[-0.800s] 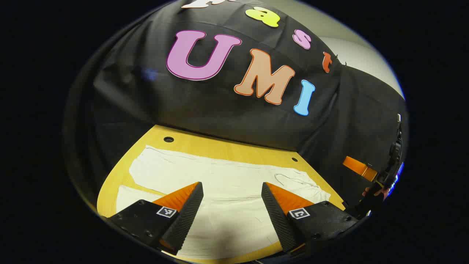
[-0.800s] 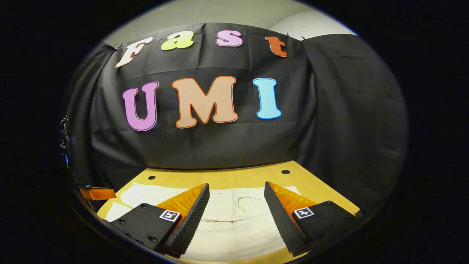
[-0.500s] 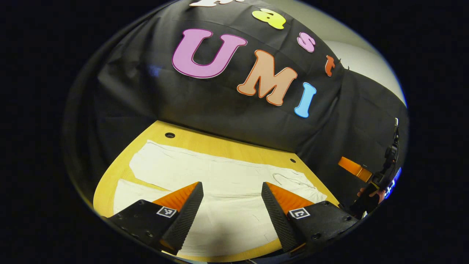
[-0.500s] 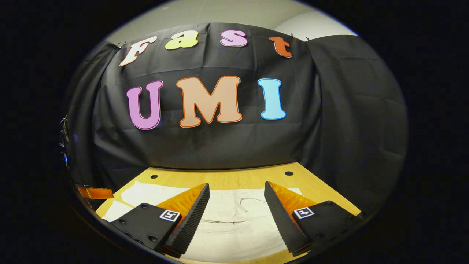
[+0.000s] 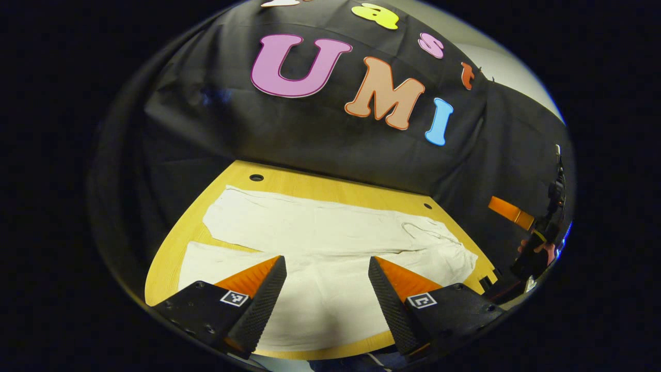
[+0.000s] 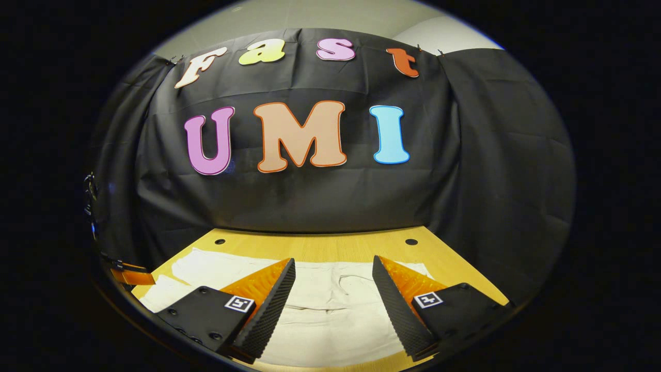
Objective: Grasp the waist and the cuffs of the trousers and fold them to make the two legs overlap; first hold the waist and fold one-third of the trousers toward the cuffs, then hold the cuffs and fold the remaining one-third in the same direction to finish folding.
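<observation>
Cream cloth, the trousers (image 5: pixel 330 248), is spread flat across the lower middle of the wooden worktop (image 5: pixel 330 188) (legs not yet overlapped), so the left gripper (image 5: pixel 326 289) and right gripper (image 6: pixel 333 292) are held above it, jaws apart, seemingly for a grasp.

Trousers (image 5: pixel 330 243) flat on table (image 5: pixel 330 188), legs side by side; booth wall (image 6: pixel 320 196) behind.

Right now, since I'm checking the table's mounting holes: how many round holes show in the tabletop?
2. One hole sits near the far edge beyond the trouser cuffs; the other hole sits near that edge beyond the waist. The trousers may hide more.
</observation>
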The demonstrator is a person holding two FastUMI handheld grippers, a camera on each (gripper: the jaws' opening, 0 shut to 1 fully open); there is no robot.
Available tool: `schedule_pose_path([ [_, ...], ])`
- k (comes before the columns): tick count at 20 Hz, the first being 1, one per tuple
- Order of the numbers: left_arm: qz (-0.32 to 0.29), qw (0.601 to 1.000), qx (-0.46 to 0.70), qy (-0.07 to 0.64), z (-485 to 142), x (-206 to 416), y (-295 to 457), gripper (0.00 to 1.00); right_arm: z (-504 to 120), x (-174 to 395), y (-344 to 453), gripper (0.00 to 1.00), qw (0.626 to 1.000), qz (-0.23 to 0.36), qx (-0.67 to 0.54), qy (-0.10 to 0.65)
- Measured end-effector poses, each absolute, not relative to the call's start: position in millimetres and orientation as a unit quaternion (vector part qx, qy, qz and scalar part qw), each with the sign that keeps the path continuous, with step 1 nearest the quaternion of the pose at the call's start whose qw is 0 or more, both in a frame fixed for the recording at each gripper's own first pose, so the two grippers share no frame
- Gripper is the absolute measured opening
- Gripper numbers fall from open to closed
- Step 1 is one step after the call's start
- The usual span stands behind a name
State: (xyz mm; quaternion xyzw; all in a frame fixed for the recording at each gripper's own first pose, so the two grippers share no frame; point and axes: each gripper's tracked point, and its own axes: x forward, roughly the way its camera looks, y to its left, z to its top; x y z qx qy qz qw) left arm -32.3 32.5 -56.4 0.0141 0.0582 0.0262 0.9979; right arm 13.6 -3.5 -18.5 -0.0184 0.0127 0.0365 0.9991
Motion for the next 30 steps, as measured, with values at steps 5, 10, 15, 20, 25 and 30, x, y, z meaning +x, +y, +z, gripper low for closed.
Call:
schedule_pose_path([
  [5, 0.004, 0.986, 0.060, 0.154, -114.6, -42.0, 39.0, 0.95, -36.5, 14.0, -16.2, 0.96, 0.998, 0.037, -0.006, 0.044],
  [10, -0.041, 0.959, 0.123, 0.252, -161.9, -59.7, 49.3, 0.96, -51.0, 14.4, -41.9, 0.92, 0.998, 0.012, -0.007, 0.065],
  [15, -0.075, 0.916, 0.195, 0.342, -212.2, -78.6, 69.1, 0.95, -57.3, 13.9, -60.1, 0.92, 0.997, -0.017, 0.000, 0.072],
  [20, -0.092, 0.878, 0.257, 0.393, -236.2, -88.8, 91.9, 0.96, -67.0, 10.7, -73.2, 0.92, 0.996, -0.036, -0.013, 0.083],
  [25, -0.090, 0.866, 0.279, 0.405, -237.3, -89.4, 100.1, 0.89, -77.6, 8.7, -76.3, 0.96, 0.994, -0.045, -0.021, 0.092],
  [30, -0.096, 0.855, 0.293, 0.417, -237.6, -88.8, 99.9, 0.87, -87.3, 11.0, -77.4, 0.96, 0.993, -0.042, -0.031, 0.105],
])
